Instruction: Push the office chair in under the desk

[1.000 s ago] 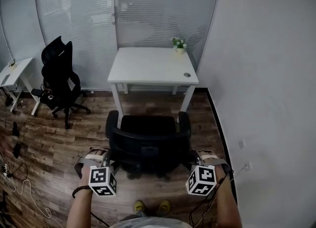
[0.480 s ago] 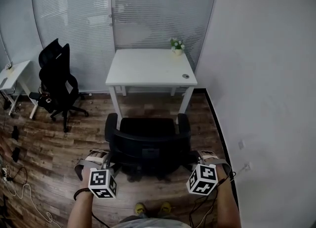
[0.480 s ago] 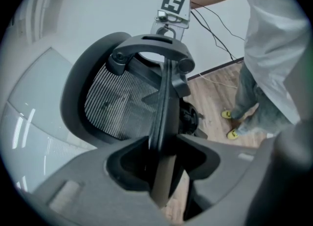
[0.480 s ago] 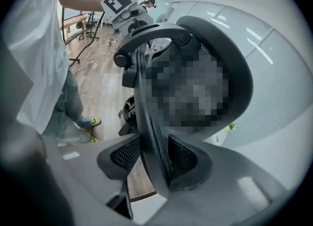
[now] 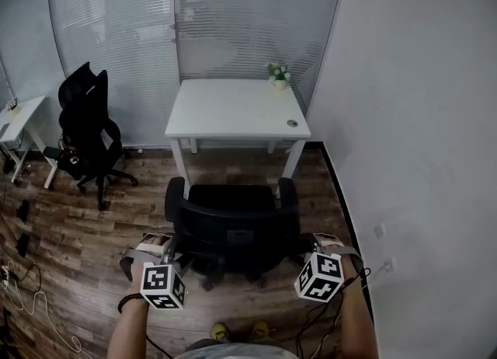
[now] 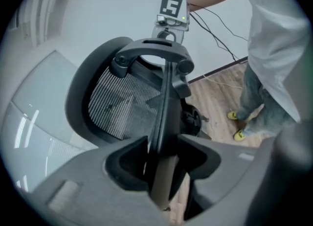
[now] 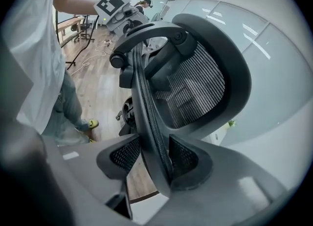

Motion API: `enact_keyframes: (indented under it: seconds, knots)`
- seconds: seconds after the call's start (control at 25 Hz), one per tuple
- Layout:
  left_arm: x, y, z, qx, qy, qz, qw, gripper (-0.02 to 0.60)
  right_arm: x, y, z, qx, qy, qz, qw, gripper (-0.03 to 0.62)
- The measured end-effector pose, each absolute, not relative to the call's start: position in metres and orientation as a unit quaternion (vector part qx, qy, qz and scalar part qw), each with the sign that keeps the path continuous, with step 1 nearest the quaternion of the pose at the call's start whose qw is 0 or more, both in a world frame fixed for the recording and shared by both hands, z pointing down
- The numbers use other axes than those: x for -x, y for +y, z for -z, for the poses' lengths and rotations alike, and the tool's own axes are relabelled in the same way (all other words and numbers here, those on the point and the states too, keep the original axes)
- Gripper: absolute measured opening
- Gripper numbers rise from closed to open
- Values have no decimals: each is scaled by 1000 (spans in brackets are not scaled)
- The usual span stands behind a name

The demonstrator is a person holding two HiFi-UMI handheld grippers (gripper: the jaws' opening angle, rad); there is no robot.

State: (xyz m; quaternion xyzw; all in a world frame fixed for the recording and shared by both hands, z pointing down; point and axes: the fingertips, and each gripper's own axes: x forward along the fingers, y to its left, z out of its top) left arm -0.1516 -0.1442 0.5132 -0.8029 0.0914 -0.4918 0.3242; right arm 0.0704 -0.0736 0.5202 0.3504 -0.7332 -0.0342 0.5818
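Note:
A black office chair point(image 5: 233, 225) stands on the wood floor just in front of the white desk point(image 5: 233, 105), with its seat toward the desk. My left gripper point(image 5: 171, 250) point(image 6: 164, 171) is at the left edge of the mesh backrest point(image 6: 122, 102), and that edge runs between its jaws. My right gripper point(image 5: 305, 245) point(image 7: 154, 159) holds the right edge of the backrest point(image 7: 195, 88) between its meshed pads. The right jaws have just been opening a little with the frame still between them.
A second black chair point(image 5: 89, 128) and a small white table point(image 5: 19, 116) stand at the left. A potted plant point(image 5: 277, 72) sits at the desk's back. A white wall point(image 5: 419, 155) runs along the right. Cables point(image 5: 19, 287) lie on the floor at the left.
The chair and both grippers have edged slightly forward toward the desk. The head view has shifted a little.

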Motion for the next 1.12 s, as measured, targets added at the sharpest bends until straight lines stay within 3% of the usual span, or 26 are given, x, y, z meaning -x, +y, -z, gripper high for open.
enact_keyframes:
  seconds: [0.48,1.12]
  knots:
    - [148,-237,-514,798,99,483,346,195,-69,-154,-520,-380,-728,45,569,184]
    - [85,-383,-517,783,132,506,337,218,-131,-296,-516,-371,-738,64,560,184]
